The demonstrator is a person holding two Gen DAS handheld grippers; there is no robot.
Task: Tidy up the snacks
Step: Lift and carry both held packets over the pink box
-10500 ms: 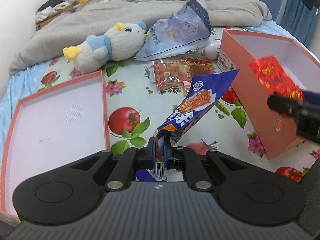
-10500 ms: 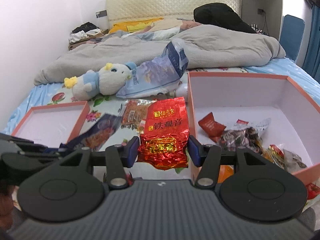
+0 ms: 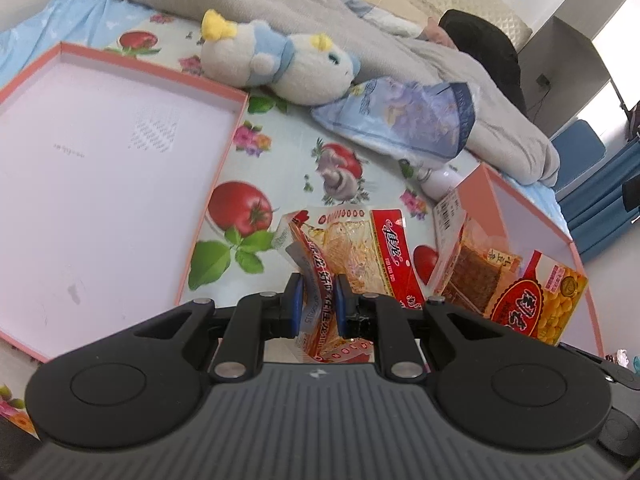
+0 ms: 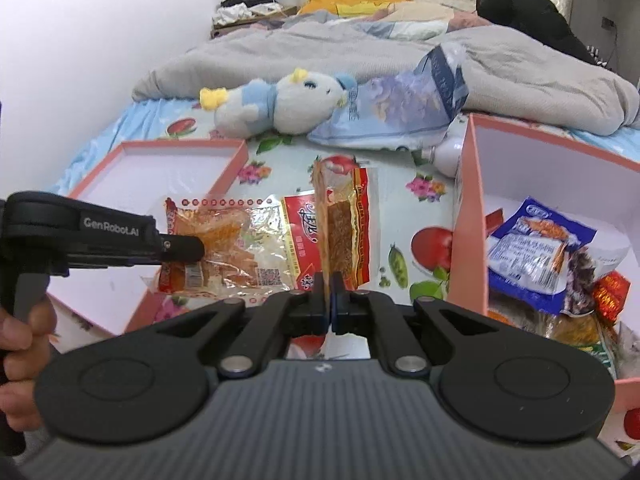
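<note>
My left gripper (image 3: 316,308) is shut on a red-and-clear snack packet (image 3: 352,252), held above the bedsheet; it also shows in the right wrist view (image 4: 232,248), with the left gripper (image 4: 196,248) clamped on its left end. My right gripper (image 4: 329,300) is shut on a second red packet with a brown strip snack (image 4: 344,240), held edge-on; it shows in the left wrist view (image 3: 504,284) beside the box. The pink snack box (image 4: 468,216) stands to the right and holds a blue packet (image 4: 536,248), a small red packet (image 4: 610,292) and other snacks.
The pink box lid (image 3: 100,184) lies open side up at the left. A plush toy (image 4: 280,104), a large blue bag (image 4: 400,120) and a white bottle (image 4: 448,156) lie behind. A grey duvet (image 4: 360,52) covers the far bed.
The blue packet my left gripper held and the red foil packet my right gripper held now lie in the box. Each gripper now holds a different red packet taken from the sheet.
</note>
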